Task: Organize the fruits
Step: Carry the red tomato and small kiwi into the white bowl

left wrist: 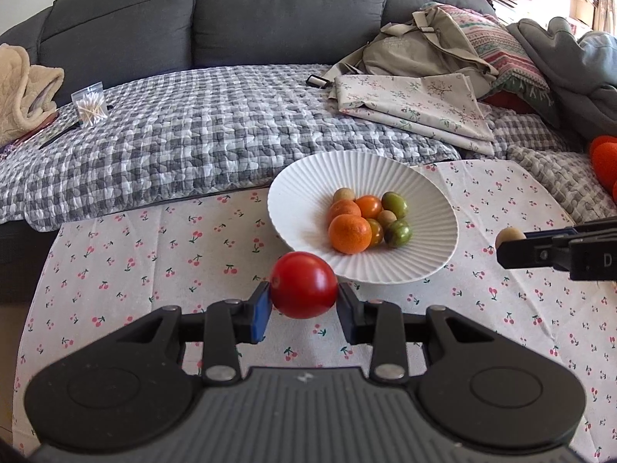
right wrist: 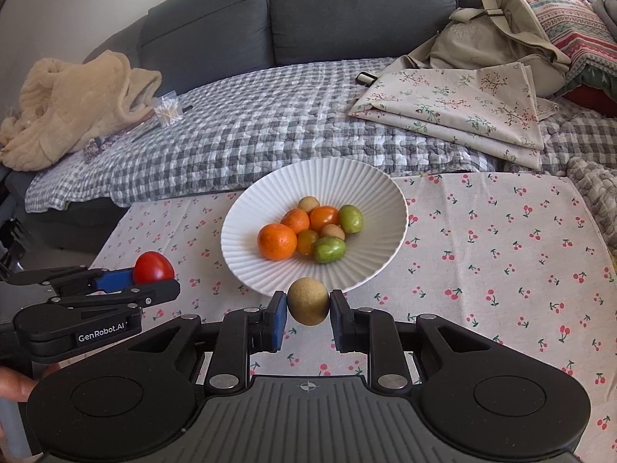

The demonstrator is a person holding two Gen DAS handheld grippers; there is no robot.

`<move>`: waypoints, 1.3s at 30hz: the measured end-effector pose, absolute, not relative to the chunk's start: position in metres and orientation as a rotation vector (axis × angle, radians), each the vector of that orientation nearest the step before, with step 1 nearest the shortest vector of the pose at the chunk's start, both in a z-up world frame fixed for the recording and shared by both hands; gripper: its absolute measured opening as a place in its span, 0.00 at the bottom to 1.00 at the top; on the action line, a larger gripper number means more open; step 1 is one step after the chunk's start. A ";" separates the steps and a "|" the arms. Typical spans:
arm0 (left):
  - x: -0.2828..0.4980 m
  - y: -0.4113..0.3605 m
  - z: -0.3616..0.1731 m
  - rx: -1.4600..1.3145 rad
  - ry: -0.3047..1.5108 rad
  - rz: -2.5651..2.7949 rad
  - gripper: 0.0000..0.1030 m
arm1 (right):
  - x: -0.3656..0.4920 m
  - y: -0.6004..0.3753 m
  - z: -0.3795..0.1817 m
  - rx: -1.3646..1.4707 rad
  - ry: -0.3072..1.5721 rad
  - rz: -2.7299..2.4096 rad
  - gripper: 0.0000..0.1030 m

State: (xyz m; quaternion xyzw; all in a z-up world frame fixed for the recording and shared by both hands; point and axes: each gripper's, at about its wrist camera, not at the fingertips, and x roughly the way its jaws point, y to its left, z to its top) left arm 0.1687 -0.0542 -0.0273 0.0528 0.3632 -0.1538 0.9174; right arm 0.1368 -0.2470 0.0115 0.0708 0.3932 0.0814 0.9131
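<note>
With eight fruits already lying in the bowl (right wrist: 246, 258) on the tabletop (right wrist: 501, 254), the left tool (left wrist: 302, 301) is gripping a tomato (left wrist: 303, 284) and the right tool (right wrist: 307, 314) a kiwi (right wrist: 308, 301) just before its rim, seemingly the last two.

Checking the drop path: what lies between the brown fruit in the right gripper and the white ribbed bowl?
Nothing: in the right wrist view the brown fruit hangs just before the white ribbed bowl rim.

Bare tablecloth (right wrist: 501, 254) lies open toward the right edge and near edge. The ribbed bowl (right wrist: 250, 208) stands at the far edge, middle, its fruit pile (right wrist: 308, 231) filling the centre.
</note>
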 end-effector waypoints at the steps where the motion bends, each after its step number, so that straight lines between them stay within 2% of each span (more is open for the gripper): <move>1: 0.171 -0.056 -0.027 0.112 0.744 -0.320 0.34 | 0.138 -0.249 0.012 0.148 0.807 0.162 0.22; 14: 0.205 -0.085 -0.031 0.136 0.706 -0.407 0.34 | 0.165 -0.284 -0.003 0.217 0.784 0.071 0.22; 27: 0.294 -0.088 -0.058 0.004 0.809 -0.359 0.34 | 0.210 -0.277 -0.038 0.179 0.787 0.038 0.22; 39: 0.301 -0.093 -0.072 -0.001 0.810 -0.383 0.34 | 0.231 -0.258 -0.054 0.135 0.801 0.062 0.22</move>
